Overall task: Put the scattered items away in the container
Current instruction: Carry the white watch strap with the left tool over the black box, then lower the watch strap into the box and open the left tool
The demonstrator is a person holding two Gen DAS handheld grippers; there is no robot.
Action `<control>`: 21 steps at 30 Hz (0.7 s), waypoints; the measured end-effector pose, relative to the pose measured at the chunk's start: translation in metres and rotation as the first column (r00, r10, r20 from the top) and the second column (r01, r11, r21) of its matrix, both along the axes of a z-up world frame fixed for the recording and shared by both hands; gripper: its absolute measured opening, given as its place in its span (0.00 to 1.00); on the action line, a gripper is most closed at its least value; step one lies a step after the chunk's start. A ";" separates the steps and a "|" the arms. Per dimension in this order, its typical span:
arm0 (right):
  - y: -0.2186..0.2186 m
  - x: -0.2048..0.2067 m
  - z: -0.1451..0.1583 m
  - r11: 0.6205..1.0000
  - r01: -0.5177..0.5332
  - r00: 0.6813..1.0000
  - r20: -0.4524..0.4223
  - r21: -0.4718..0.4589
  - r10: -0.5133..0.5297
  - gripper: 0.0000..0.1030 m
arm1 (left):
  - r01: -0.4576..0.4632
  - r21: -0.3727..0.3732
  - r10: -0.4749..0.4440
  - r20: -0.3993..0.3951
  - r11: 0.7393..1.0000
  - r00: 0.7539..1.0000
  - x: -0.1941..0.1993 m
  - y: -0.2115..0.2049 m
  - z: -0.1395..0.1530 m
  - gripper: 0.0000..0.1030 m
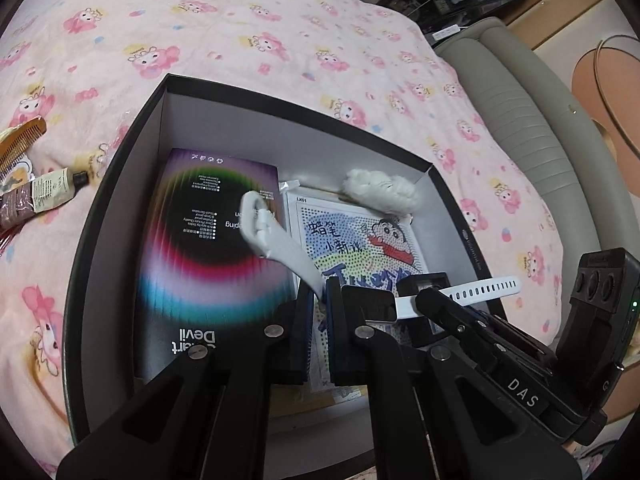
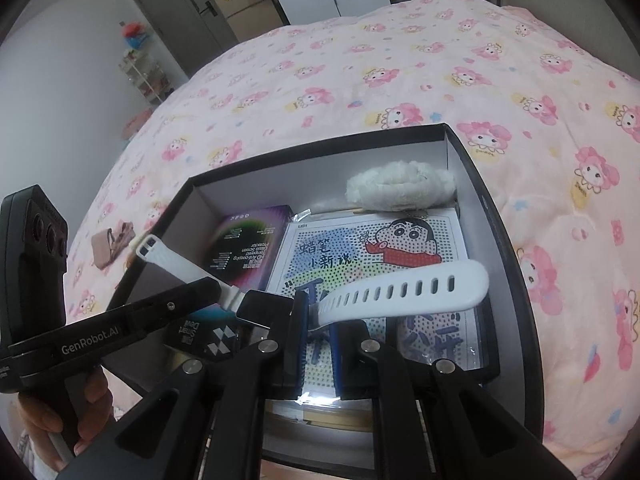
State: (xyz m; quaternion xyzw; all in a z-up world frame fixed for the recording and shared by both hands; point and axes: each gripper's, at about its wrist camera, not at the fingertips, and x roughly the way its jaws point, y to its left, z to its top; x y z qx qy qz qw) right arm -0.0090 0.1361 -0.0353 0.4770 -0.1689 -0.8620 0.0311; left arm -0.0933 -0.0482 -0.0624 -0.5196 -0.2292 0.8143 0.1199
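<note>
I am holding the white-strapped watch point(image 1: 384, 304) over the open black box point(image 1: 120, 184), above the cartoon bead kit point(image 2: 384, 256). My left gripper point(image 1: 320, 292) is clenched on the buckle strap; my right gripper point(image 2: 318, 320) is clenched on the holed strap. The purple screen-protector box point(image 1: 208, 240) and fluffy white scrunchie point(image 2: 400, 186) are already lying inside. Risk: releasing unevenly could swing the watch against the box wall. A comb point(image 1: 22, 140) and tube point(image 1: 36, 200) are remaining on the bed point(image 1: 280, 40).
</note>
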 end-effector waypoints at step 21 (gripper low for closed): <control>0.012 0.005 0.026 0.986 0.072 0.996 -0.055 0.151 -0.065 0.41 | -0.045 -0.018 0.046 0.072 0.999 0.996 0.008 -0.018 0.006 0.31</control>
